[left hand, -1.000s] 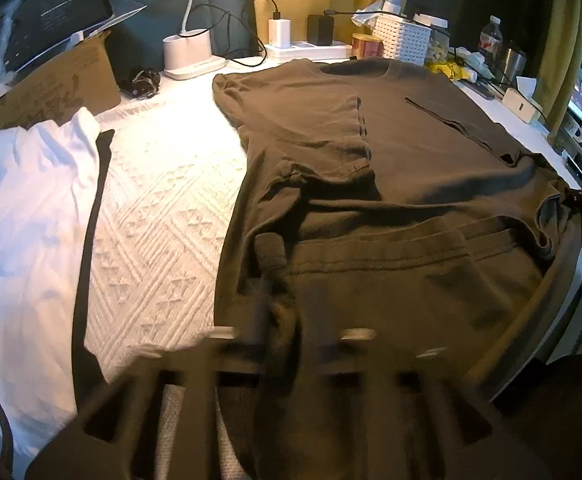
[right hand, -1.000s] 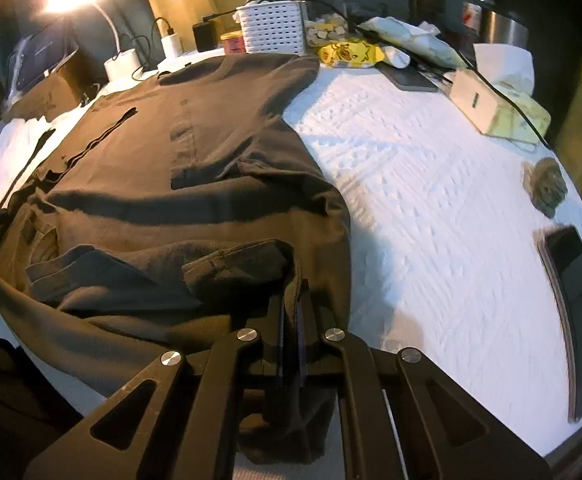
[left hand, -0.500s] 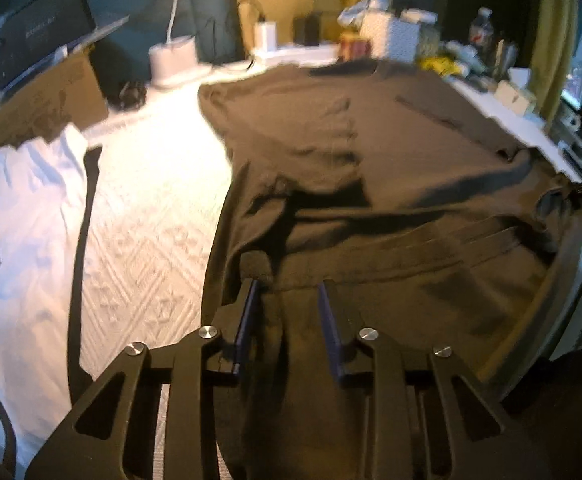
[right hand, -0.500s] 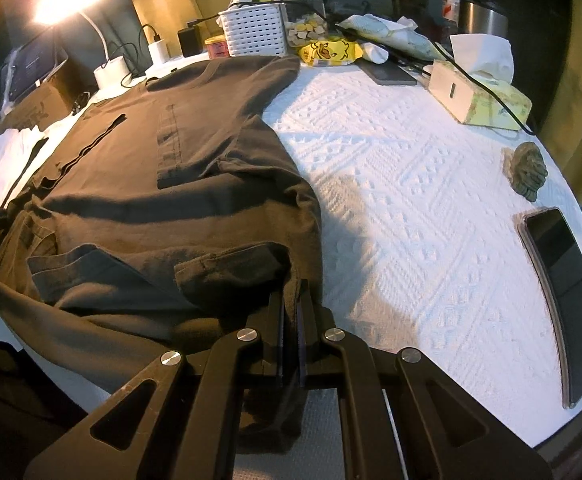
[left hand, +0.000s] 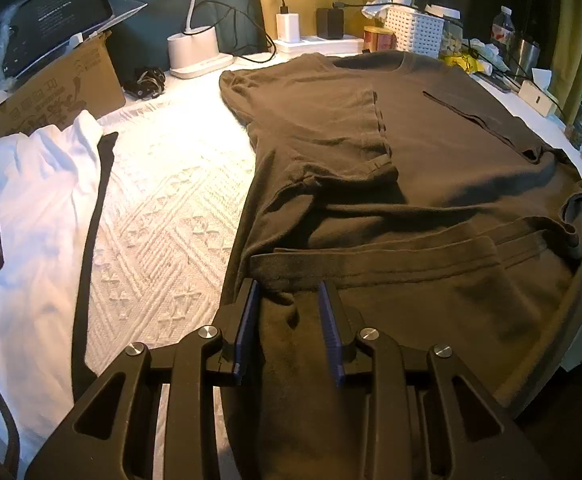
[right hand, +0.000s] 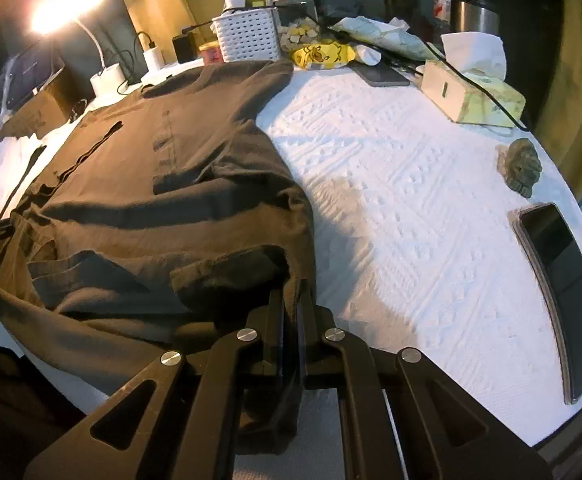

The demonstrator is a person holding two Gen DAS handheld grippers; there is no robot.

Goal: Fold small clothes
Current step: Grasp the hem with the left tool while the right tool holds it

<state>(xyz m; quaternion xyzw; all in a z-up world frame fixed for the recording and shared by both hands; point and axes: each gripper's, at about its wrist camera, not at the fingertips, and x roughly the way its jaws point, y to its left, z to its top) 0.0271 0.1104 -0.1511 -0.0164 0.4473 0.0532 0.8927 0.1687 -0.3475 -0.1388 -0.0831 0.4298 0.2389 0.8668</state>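
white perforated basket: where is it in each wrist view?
Left wrist: white basket at top, right of centre, behind the brown T-shirt collar.
Right wrist: white basket at top, left of centre, also just past the collar.
Shared landmark: the red tin to the basket's left.

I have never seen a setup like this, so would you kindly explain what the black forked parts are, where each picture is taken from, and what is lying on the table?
There is no robot here: a person holds one two-fingered gripper in each hand, and a wide-angle camera on each looks forward along its fingers. The black forks at the bottom are those grippers.

The left wrist view shows the left gripper, its jaws partly apart with the near hem of a dark brown T-shirt between them. The right wrist view shows the right gripper, its jaws shut on the same shirt's other hem corner.

The shirt lies on a white textured cloth. A white garment lies to the left; a tissue box and dark phone to the right.
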